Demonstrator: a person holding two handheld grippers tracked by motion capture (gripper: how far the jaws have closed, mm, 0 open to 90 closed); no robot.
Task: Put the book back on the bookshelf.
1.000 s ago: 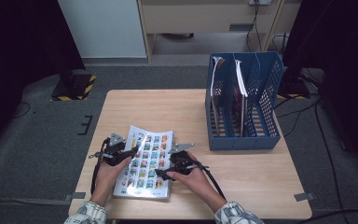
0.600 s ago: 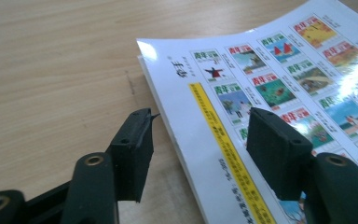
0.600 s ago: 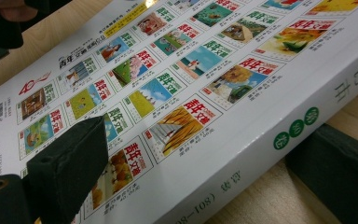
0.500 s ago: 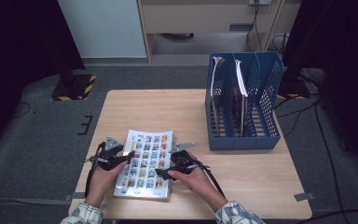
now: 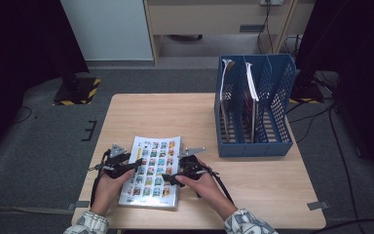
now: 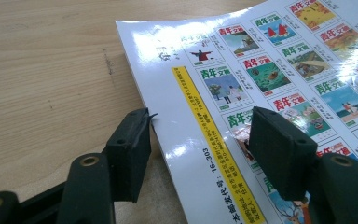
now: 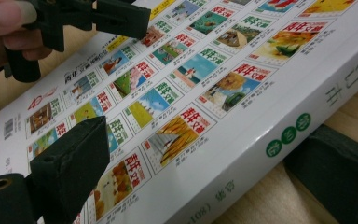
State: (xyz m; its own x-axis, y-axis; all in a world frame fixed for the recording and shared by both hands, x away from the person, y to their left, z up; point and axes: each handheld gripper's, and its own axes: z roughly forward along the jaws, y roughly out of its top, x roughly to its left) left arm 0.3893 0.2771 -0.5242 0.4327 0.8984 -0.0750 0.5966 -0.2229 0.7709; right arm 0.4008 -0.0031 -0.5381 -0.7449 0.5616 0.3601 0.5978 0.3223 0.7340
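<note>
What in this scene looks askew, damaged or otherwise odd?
The book's cover corner curls up off the table in the left gripper view, and the book lies slightly askew to the table edge. Nothing looks spilled or damaged.

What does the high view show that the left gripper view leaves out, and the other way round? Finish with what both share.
High view alone: the blue file rack standing at the table's far right, and both hands with the right gripper at the book's spine side. Left gripper view alone: the fine print, a yellow strip along the cover, and the left gripper with jaws apart over the cover's edge. Both share the book lying flat on the wooden table.
</note>
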